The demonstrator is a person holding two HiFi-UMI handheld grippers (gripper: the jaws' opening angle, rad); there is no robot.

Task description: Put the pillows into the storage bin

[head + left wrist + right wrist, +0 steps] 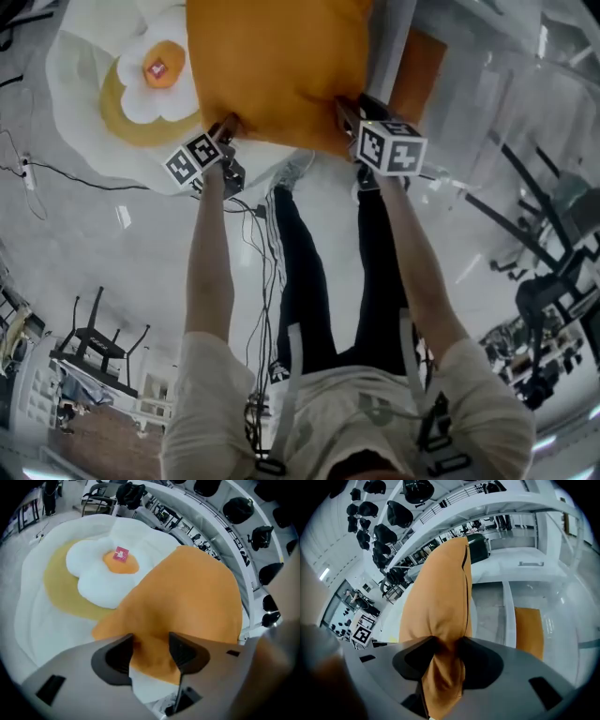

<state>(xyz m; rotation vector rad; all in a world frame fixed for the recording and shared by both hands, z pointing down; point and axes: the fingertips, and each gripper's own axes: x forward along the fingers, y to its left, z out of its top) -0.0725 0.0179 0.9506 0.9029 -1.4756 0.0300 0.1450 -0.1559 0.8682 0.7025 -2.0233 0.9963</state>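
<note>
1. At far left, a large white fried-egg-shaped cushion (103,84) with a yellow ring and an orange yolk lies on the floor (84,244), well apart from the bin. If it counts as 1 of the pillows, it is still to be moved.
2. The left hand-held gripper (228,127) is clamped on a bunched edge of the plain orange fabric pillow (272,56), with cloth filling the fairly wide gap between its jaws.
3. That pillow hangs in the air between both tools, overlapping the cushion's edge in the head view. It is not yet in the bin.
4. The right hand-held gripper (349,111) pinches the pillow's other near corner, its jaws narrower and the fabric squeezed into a fold.
5. At right stands the clear plastic storage bin (487,84). A flat orange shape (427,56) shows through its wall, probably 1 pillow already stored, though I cannot tell for sure.
6. My reading: roughly midway, with the held pillow about to be carried rightwards and lowered in.
</note>
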